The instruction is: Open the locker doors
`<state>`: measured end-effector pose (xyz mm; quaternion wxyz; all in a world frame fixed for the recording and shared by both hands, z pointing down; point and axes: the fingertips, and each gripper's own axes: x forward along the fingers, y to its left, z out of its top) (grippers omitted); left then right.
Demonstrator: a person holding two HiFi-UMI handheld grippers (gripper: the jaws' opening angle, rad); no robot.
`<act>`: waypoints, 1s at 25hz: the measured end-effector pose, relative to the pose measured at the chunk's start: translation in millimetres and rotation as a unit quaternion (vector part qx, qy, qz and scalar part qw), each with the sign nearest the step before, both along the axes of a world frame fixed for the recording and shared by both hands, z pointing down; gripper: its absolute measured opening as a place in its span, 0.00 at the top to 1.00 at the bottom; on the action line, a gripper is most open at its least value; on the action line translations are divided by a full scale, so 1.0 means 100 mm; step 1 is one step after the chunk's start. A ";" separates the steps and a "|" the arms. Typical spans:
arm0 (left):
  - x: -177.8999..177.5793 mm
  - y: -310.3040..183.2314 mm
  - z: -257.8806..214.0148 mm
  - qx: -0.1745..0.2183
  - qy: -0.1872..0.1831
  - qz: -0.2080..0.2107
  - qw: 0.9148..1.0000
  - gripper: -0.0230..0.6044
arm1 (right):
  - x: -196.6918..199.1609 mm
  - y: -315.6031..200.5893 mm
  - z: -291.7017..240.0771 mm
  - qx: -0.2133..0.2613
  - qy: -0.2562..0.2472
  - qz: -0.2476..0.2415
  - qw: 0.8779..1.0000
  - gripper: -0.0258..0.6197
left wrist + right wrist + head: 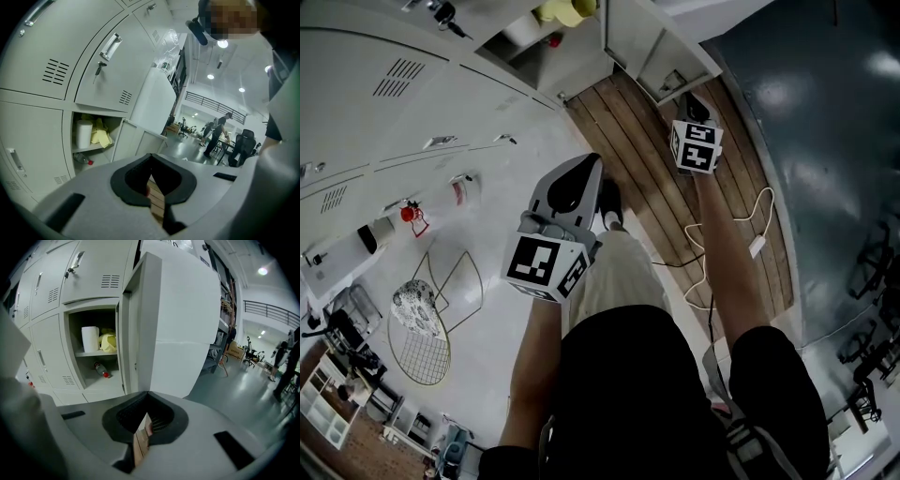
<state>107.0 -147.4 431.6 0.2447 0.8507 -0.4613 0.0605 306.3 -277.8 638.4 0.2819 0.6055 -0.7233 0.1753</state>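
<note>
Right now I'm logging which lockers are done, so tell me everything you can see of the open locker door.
The open locker door is a tall panel, pale grey-white and metal by its look, with a folded edge on the side toward its compartment. It stands upright, swung out to the right of that opening. A faint horizontal line crosses it near mid-height. No handle shows on this face. Nothing is seen touching it.

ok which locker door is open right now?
The locker holding the white roll, yellow cloth and bottle: its door is swung wide out. The lockers above and left of it are shut.
</note>
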 end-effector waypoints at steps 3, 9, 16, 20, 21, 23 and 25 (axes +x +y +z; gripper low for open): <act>0.00 0.01 0.04 -0.002 0.001 0.000 1.000 0.93 | 0.02 -0.02 0.00 0.003 0.002 0.002 1.000 0.95; 0.03 0.04 0.07 -0.003 0.004 0.005 1.000 0.93 | 0.03 -0.02 -0.03 0.009 0.004 0.003 1.000 0.95; 0.03 0.11 0.04 0.003 0.016 0.012 1.000 0.93 | 0.07 0.12 -0.23 0.021 0.001 0.011 1.000 0.95; -0.01 0.21 -0.03 0.010 0.020 0.025 0.999 0.93 | 0.01 0.32 -0.42 0.031 -0.002 0.011 0.999 0.95; -0.03 0.25 -0.04 0.011 0.020 0.027 0.999 0.93 | -0.02 0.38 -0.47 0.034 -0.004 0.010 0.999 0.95; -0.07 0.32 -0.09 0.016 0.021 0.033 0.999 0.93 | -0.09 0.51 -0.59 0.038 -0.008 0.008 0.999 0.95; -0.13 0.40 -0.15 0.023 0.023 0.040 0.999 0.93 | -0.16 0.65 -0.72 0.043 -0.014 0.009 0.999 0.95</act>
